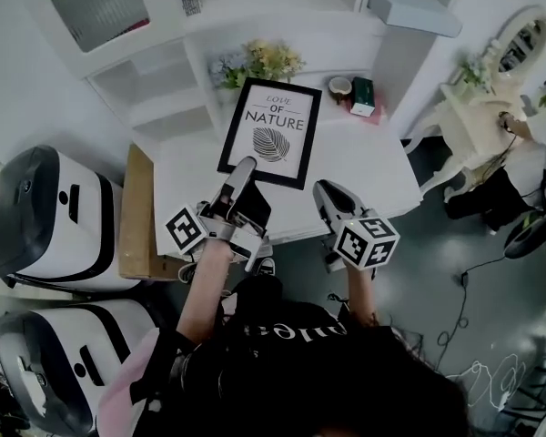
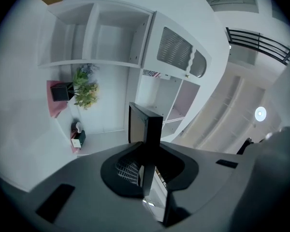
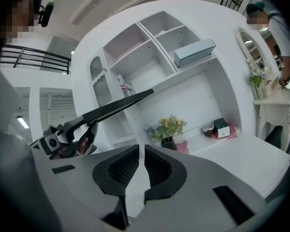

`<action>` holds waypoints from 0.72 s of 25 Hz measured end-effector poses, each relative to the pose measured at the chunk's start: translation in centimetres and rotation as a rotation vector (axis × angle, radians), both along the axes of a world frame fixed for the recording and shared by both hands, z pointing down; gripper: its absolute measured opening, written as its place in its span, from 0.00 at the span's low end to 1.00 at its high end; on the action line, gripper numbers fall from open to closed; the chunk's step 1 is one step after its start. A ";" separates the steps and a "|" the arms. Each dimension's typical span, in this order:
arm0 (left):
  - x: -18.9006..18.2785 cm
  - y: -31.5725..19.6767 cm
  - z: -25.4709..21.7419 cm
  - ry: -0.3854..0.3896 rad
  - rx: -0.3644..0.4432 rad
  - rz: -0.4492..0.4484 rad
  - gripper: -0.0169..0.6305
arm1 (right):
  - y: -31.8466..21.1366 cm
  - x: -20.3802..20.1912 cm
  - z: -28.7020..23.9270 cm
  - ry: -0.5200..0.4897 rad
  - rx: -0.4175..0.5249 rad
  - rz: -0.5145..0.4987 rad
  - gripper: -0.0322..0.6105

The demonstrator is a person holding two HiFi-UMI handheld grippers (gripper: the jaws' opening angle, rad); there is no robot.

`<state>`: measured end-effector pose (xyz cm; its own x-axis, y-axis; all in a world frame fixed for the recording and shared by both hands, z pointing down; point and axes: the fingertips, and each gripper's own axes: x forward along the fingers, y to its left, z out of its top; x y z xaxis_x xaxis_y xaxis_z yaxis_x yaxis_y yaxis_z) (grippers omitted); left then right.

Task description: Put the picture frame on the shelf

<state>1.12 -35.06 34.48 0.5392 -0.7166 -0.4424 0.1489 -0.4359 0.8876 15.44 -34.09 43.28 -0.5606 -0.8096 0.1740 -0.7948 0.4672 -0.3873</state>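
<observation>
Black picture frame (image 1: pixel 270 133) held over white worktop (image 1: pixel 369 167)
Hold: left gripper (image 1: pixel 245 166) clamped on its lower edge; right gripper (image 1: pixel 324 190) closed, empty; flowers (image 3: pixel 170 126) in black pot (image 3: pixel 167 142).

The front and right side of the white desk top (image 1: pixel 373 167) are bare, so a gripper can pass there. The picture frame (image 1: pixel 271 132) is held up over the left middle and blocks that part. Along the back edge stand the flowers (image 1: pixel 264 60) near the middle, with a cup (image 1: pixel 340 86) and a green box (image 1: pixel 363 96) near the back right corner; above, the open shelf spaces (image 2: pixel 116 37) have room, though a long grey box (image 3: pixel 194 52) lies on one high shelf.
</observation>
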 end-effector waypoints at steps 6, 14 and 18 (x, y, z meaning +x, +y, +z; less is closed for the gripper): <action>-0.6 -5.1 -3.4 0.000 0.072 0.022 0.14 | -3.7 -0.8 -1.2 0.005 0.011 0.015 0.15; -1.4 -11.9 -7.9 0.004 0.157 0.013 0.14 | -6.8 -1.7 -1.3 0.008 0.003 0.026 0.15; -2.2 -15.4 -9.0 0.012 0.146 -0.036 0.14 | -7.8 -1.9 -1.4 0.006 -0.005 0.034 0.15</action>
